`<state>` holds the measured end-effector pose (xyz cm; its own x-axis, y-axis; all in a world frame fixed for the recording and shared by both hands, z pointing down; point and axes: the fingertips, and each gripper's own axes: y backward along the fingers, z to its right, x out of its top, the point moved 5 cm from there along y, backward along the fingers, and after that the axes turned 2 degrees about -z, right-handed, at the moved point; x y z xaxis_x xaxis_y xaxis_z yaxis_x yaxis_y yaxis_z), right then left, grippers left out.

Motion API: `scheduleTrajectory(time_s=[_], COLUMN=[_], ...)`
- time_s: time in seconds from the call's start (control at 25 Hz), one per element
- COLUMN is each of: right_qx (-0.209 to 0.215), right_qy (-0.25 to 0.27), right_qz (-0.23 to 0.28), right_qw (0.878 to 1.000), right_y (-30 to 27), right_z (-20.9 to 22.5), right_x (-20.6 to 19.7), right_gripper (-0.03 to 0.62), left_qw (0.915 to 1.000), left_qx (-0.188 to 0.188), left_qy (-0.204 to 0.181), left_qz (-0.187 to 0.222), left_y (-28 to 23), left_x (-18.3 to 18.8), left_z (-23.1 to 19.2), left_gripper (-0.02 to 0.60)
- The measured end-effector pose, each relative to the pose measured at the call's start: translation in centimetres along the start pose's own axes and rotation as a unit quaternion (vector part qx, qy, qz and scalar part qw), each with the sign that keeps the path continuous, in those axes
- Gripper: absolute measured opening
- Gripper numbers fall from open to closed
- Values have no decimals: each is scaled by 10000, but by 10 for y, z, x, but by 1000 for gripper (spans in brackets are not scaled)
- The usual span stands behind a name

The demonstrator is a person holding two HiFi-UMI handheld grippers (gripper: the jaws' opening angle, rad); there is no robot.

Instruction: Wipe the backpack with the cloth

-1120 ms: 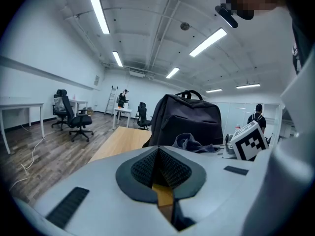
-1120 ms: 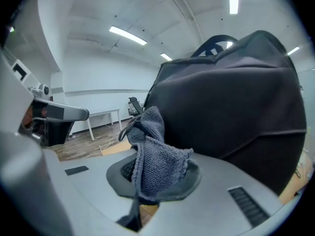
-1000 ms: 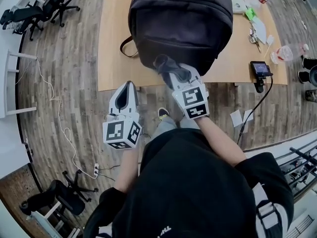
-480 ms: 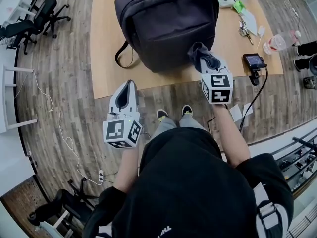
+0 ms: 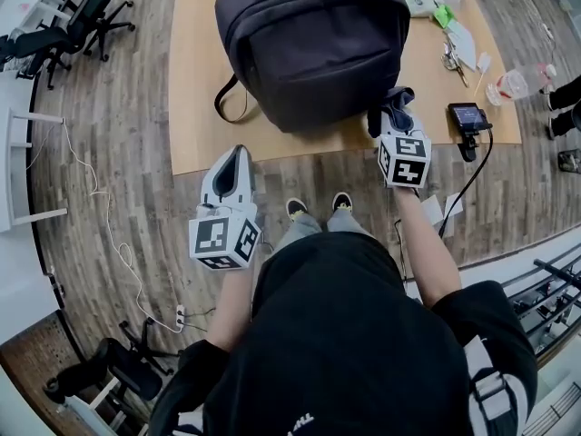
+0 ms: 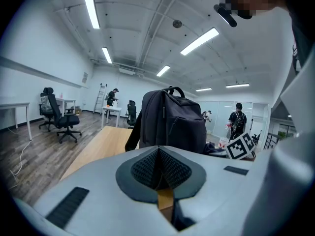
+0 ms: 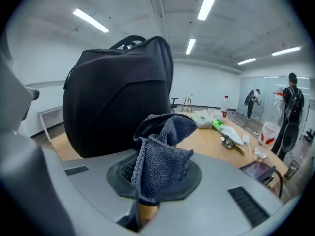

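A black backpack (image 5: 313, 48) stands upright on the wooden table (image 5: 195, 107); it also fills the left of the right gripper view as the backpack (image 7: 118, 97) and shows ahead in the left gripper view as the backpack (image 6: 170, 122). My right gripper (image 5: 396, 121) is shut on a dark grey cloth (image 7: 162, 151), held just right of the backpack's lower right corner, above the table's near edge. The cloth (image 5: 392, 107) bunches up out of the jaws. My left gripper (image 5: 234, 160) is shut with nothing in it, short of the table's front edge.
On the table's right end lie a phone on a stand (image 5: 465, 116) with a cable, keys (image 5: 451, 57), white papers (image 5: 467, 39), a green item (image 5: 440, 14) and a plastic bottle (image 5: 517, 82). Office chairs (image 5: 77, 25) stand on the floor to the left.
My right gripper has carried the cloth rightward, from the backpack's lower front to beside its right corner. The left gripper has hardly moved.
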<state>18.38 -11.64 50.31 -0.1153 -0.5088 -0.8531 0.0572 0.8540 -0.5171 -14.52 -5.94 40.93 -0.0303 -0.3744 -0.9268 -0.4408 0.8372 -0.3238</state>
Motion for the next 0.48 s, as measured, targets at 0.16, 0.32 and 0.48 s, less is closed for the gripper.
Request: scheduleTrajectory(time_s=[0.16,0.32,0.48], right_qx=[393,843,1057], right_qy=[-286,-111,221], right_qz=[-115,-325,-695], right_qw=[9987,9958,9917], right_y=[-17,-29,-45], right_z=[-25,-59,-106], right_x=[-32,-57,-74], right_gripper=[40,41,40], left_qw=[9998,9990,9973], left_qx=[184,442,726], left_qy=[-7,27,110], left_qz=[-22,-22,-9], left_y=[4,19,38], left_x=[-2,-5,-8], left_z=[-2,-14,-28], left_gripper=[17,17,17])
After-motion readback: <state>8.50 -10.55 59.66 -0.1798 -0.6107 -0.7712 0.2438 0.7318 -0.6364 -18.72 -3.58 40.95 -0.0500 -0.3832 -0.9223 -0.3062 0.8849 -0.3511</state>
